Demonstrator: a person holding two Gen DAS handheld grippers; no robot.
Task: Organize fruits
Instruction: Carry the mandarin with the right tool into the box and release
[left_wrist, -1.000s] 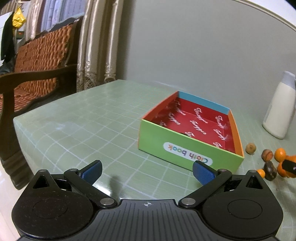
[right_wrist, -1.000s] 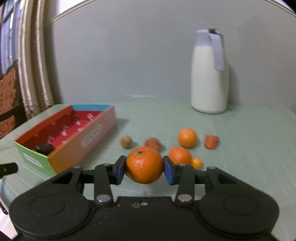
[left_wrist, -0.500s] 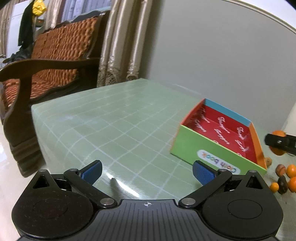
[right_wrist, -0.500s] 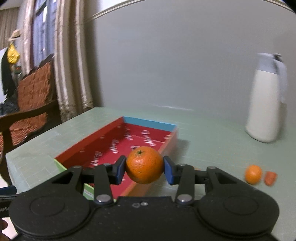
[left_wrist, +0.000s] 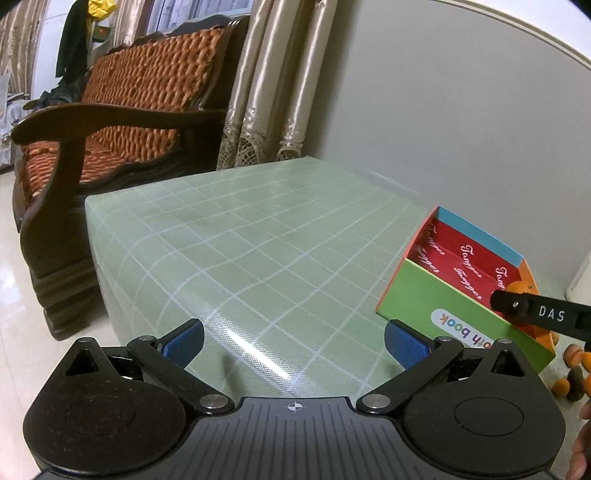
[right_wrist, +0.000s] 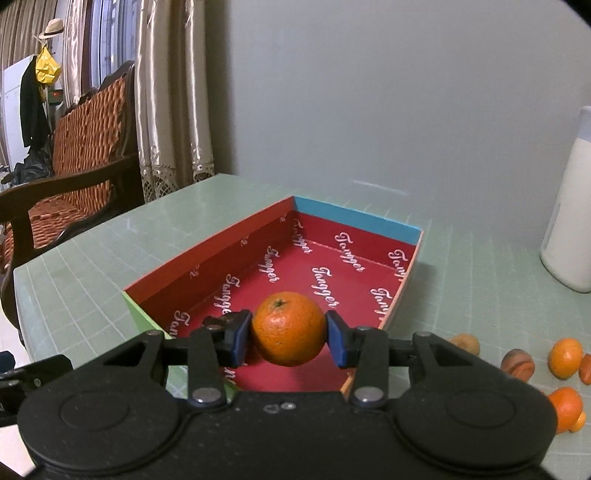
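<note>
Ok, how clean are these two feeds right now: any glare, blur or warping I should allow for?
Left wrist view: a bright glare streak on the glossy table cover, straight edges bow from the fisheye, and the box sits at the warped right margin. Right wrist view: the orange is sharp, loose fruit near the right edge softens, corners are vignetted black.

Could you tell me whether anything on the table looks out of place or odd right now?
Nothing looks damaged or spilled. The box sits upright with its red floor bare, while several small fruits lie scattered loose on the table to its right. The right gripper holds an orange above the box.
</note>
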